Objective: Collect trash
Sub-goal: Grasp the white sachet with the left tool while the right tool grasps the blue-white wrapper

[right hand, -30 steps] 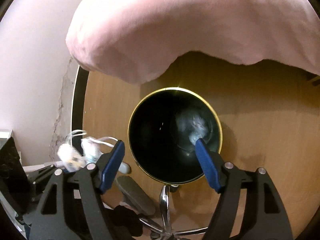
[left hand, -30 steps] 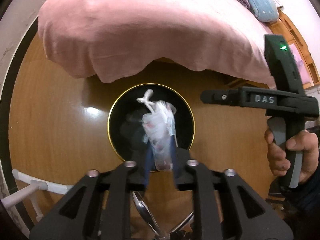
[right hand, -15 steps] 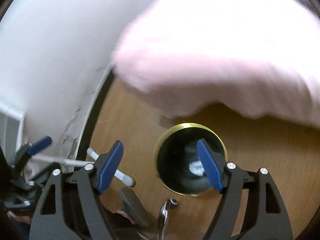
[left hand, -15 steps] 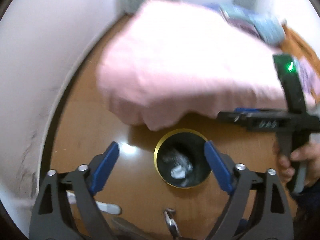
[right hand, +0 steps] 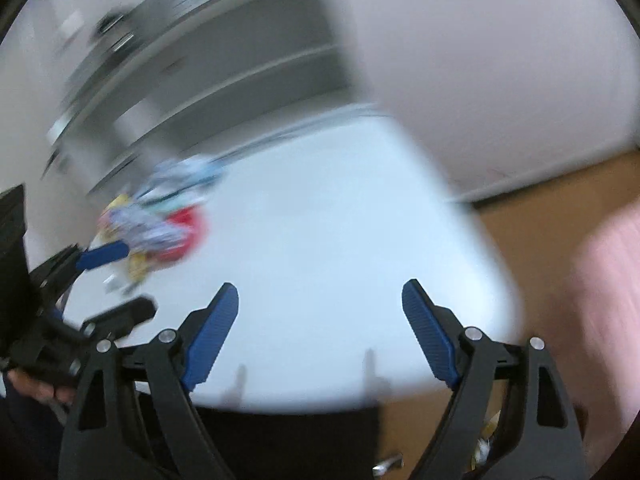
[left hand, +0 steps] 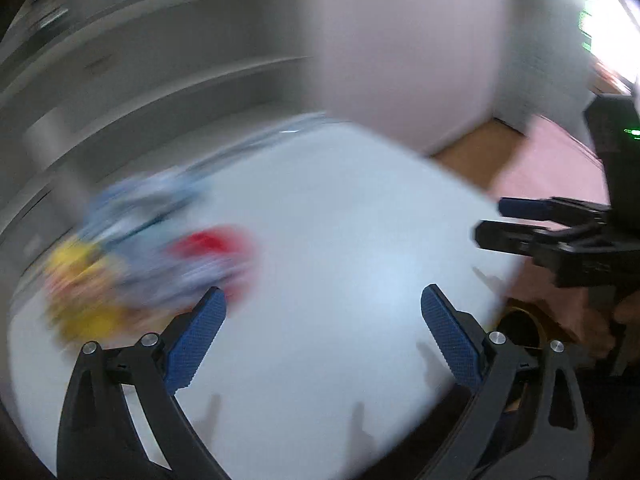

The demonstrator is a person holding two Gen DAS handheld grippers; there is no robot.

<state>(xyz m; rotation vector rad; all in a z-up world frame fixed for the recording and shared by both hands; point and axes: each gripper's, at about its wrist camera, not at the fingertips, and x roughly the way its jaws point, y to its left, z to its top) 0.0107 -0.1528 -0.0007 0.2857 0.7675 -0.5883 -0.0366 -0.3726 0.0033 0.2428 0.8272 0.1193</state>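
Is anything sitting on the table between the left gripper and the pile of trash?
Nothing visible. The left gripper is open over the white table, and the blurred trash pile lies just ahead to its left, with only bare tabletop between.

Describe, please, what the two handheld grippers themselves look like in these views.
Both the left gripper and right gripper have black skeletal frames, silver pivot bolts and blue textured finger pads. The right unit's black body carries a green indicator light.
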